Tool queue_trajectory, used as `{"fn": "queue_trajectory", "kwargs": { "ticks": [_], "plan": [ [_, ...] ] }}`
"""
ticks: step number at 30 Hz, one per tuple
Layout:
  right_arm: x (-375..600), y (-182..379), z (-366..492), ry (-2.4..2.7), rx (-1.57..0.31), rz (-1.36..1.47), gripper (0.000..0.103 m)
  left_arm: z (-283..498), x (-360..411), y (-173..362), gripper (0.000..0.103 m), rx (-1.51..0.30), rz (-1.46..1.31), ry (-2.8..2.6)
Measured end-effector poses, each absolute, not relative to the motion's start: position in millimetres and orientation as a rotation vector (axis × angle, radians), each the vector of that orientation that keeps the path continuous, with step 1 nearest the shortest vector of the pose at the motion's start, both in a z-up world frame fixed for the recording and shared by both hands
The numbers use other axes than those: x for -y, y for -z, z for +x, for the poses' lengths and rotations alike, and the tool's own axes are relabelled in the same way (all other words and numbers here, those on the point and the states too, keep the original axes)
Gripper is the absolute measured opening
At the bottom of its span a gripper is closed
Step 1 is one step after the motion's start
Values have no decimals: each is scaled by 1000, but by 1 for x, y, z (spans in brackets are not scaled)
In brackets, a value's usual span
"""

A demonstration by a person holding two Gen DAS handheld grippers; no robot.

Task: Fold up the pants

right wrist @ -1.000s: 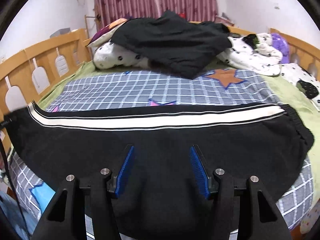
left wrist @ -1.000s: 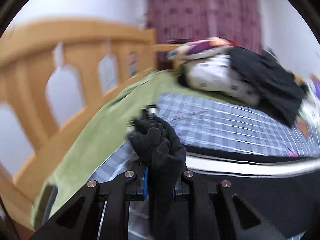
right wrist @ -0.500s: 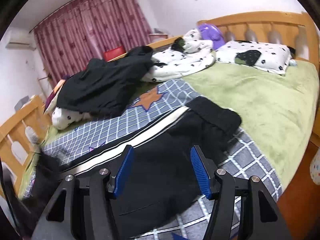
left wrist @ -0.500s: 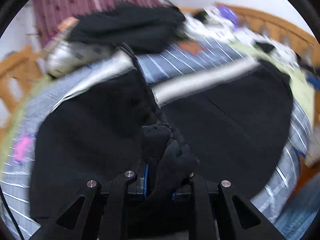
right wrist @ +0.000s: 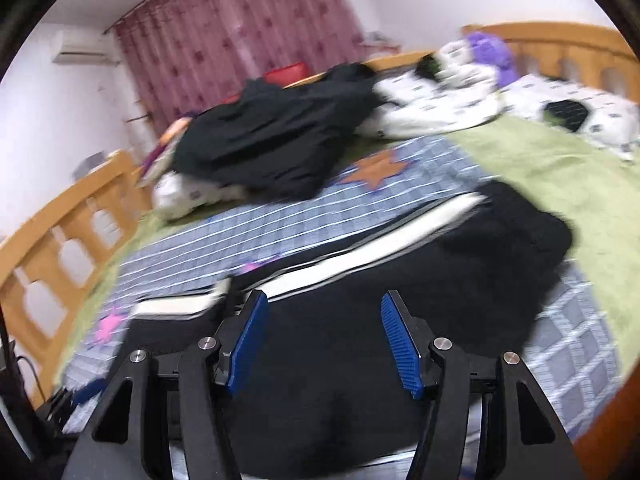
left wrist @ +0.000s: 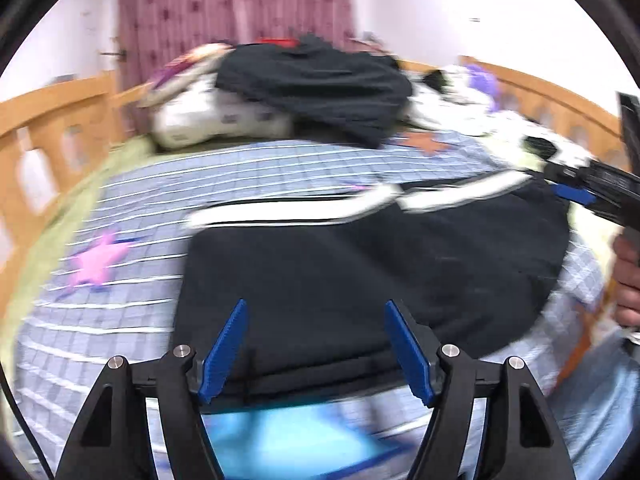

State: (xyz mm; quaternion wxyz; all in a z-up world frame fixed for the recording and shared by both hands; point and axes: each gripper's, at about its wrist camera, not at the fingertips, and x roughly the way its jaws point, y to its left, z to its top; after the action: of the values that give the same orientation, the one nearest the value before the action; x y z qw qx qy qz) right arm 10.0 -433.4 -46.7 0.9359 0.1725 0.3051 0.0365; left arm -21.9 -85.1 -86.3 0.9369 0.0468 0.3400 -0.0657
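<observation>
The black pants (left wrist: 360, 264) with a white side stripe (left wrist: 288, 212) lie folded in half on the checked blanket. My left gripper (left wrist: 314, 312) is open and empty just above their near edge. My right gripper (right wrist: 322, 308) is open and empty over the same pants (right wrist: 460, 280). The right gripper also shows at the right edge of the left wrist view (left wrist: 592, 188), with a hand on it.
A pile of black clothes (left wrist: 316, 88) sits on spotted white bedding (right wrist: 440, 112) at the back. A wooden bed rail (right wrist: 60, 240) runs along the left and a headboard (right wrist: 568, 52) at the right. Green sheet (right wrist: 560, 176) lies beyond the blanket.
My left gripper carried the pant leg end across from the left rail side, laid it over the rest and let go. It now stands open. My right gripper stayed open and shifted its aim.
</observation>
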Motion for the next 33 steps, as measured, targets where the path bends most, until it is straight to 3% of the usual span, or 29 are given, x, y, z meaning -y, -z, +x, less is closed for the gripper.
{"fn": "queue_trajectory", "kwargs": {
  "ticks": [8, 10, 12, 15, 18, 23, 33],
  "plan": [
    [325, 80, 35, -295, -821, 217, 58, -8, -26, 88, 69, -733, -85, -8],
    [308, 99, 36, -292, -871, 143, 53, -9, -43, 101, 69, -731, -140, -15],
    [293, 121, 38, -297, -927, 79, 27, -2, -52, 112, 69, -760, -194, -1],
    [292, 123, 27, -325, -896, 38, 22, -3, -61, 120, 69, -782, -223, 43],
    [316, 102, 12, -399, -820, 181, 22, -7, -63, 118, 69, -755, -248, 91],
    [290, 128, 19, -319, -949, 41, 26, -6, -52, 133, 69, -834, -214, 241],
    [291, 117, 32, -303, -913, 74, 30, -7, -13, 158, 69, -881, -78, 284]
  ]
}}
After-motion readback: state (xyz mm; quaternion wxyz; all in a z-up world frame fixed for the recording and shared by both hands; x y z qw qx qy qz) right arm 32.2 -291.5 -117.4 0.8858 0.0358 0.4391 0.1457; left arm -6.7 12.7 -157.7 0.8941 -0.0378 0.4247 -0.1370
